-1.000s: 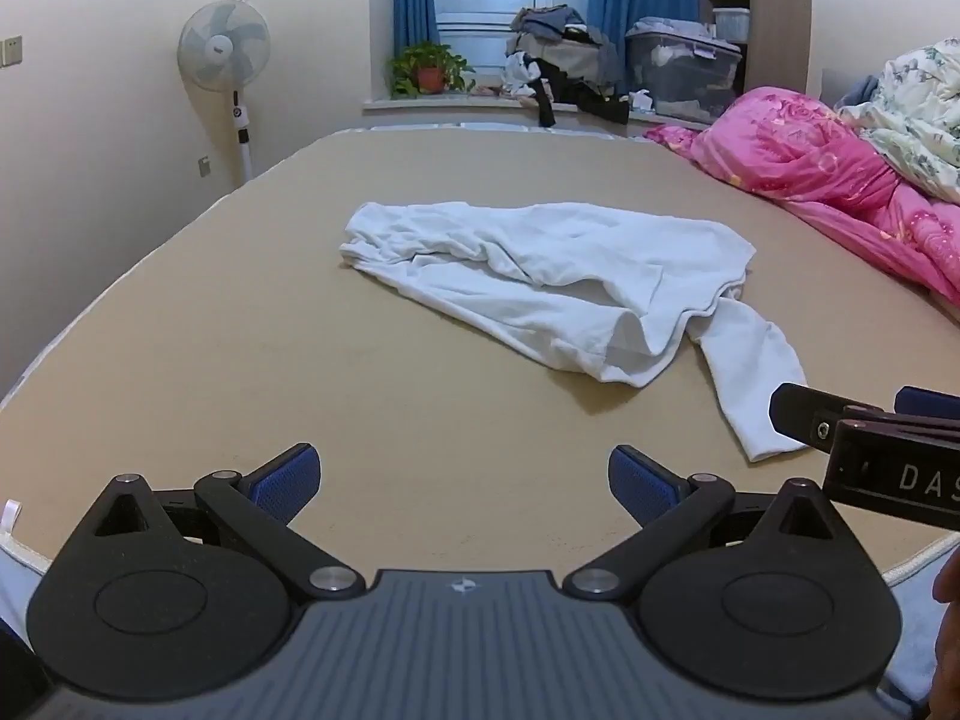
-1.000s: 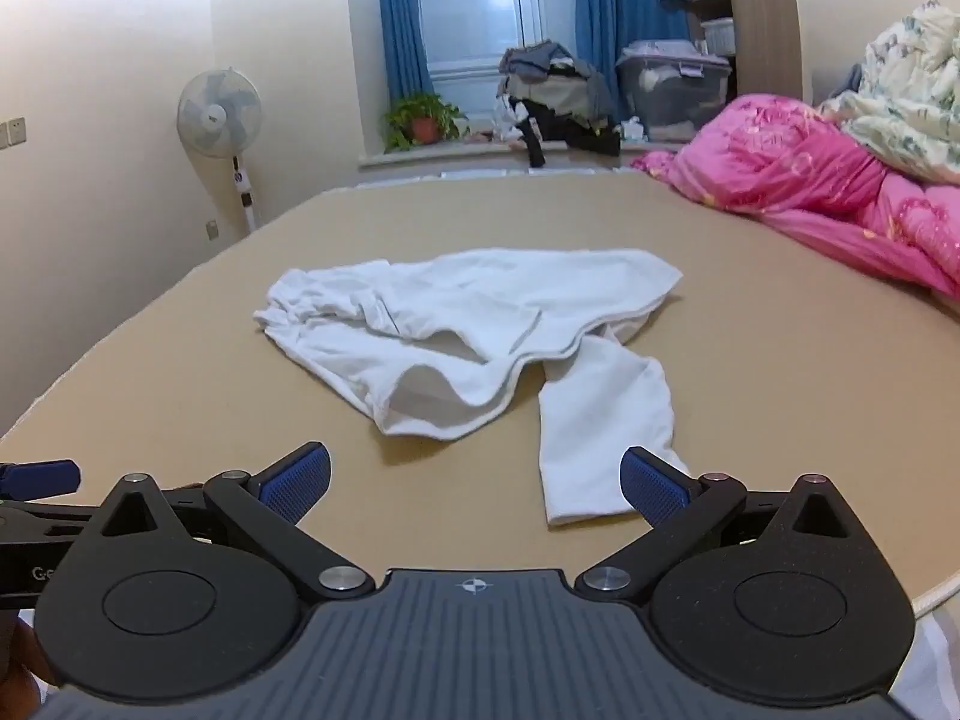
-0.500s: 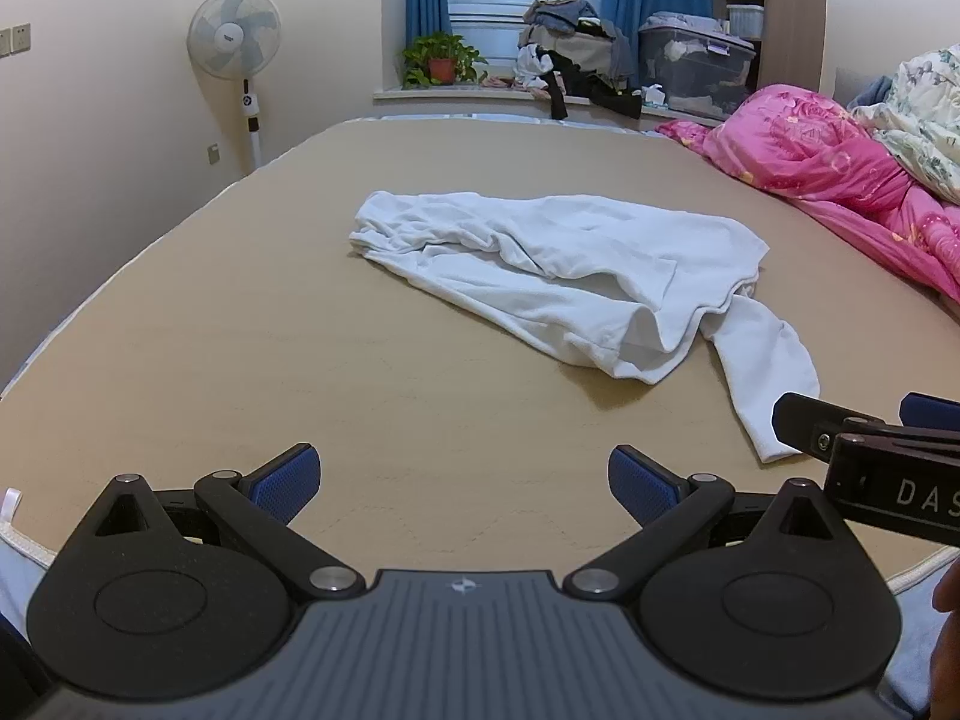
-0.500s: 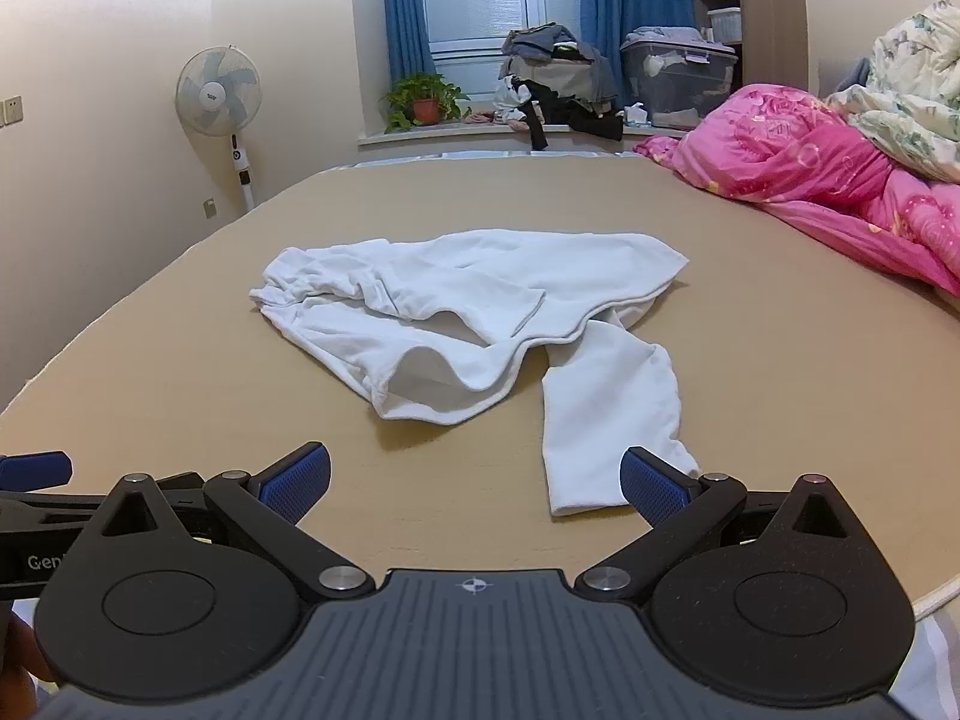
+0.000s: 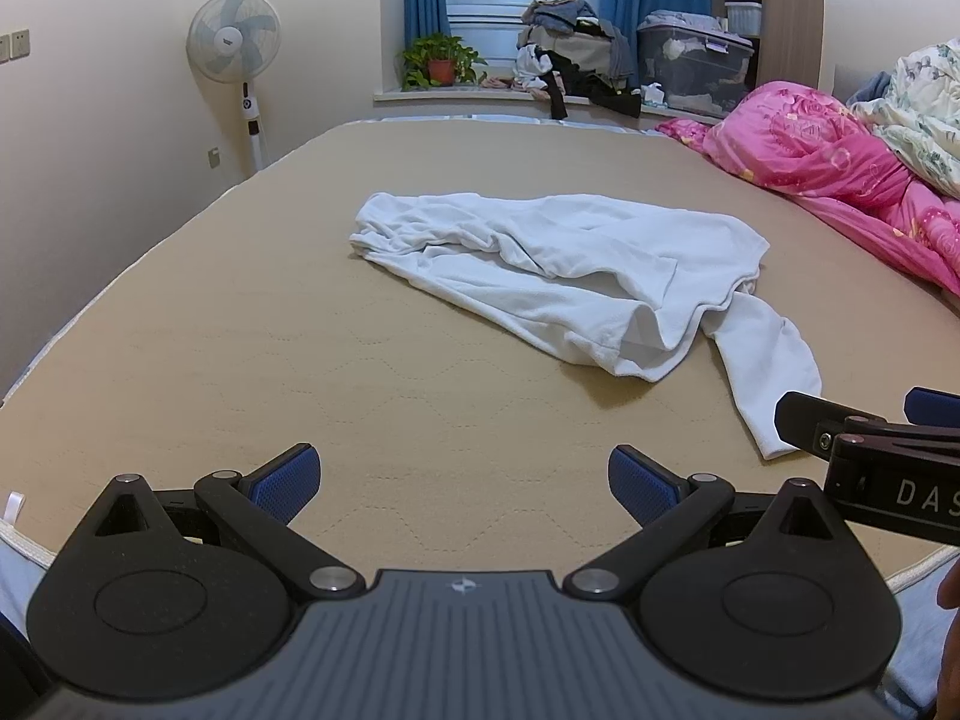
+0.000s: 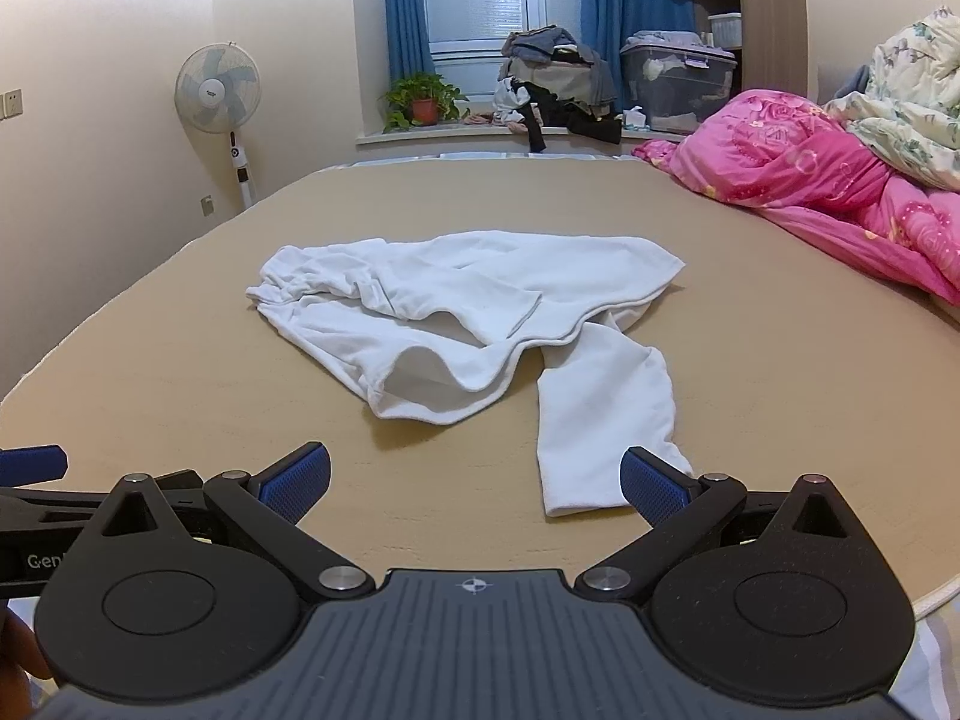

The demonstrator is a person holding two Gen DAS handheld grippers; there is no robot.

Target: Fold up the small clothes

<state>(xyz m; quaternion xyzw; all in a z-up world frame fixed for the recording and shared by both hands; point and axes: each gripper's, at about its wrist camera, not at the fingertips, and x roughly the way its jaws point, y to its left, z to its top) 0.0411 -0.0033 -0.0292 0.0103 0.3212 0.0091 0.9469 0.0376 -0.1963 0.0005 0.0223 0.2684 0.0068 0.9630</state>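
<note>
A crumpled white long-sleeved garment [image 5: 558, 276] lies on the tan mattress [image 5: 300, 360], one sleeve [image 5: 768, 372] trailing toward the near edge. It also shows in the right wrist view [image 6: 456, 324], with the sleeve [image 6: 600, 420] reaching close to my right gripper. My left gripper [image 5: 462, 483] is open and empty above the near edge of the mattress, short of the garment. My right gripper [image 6: 474, 483] is open and empty, its right finger just beside the sleeve cuff. The right gripper also shows at the right edge of the left wrist view [image 5: 870, 444].
A pink quilt [image 5: 840, 180] and a floral quilt [image 5: 924, 102] are piled at the right of the bed. A standing fan [image 5: 234, 60] is by the left wall. A potted plant [image 5: 441, 63], clothes and a storage bin [image 5: 696, 69] sit on the window sill.
Both grippers have moved a little forward toward the garment and tilted down. Both stay open. The garment has not moved.
</note>
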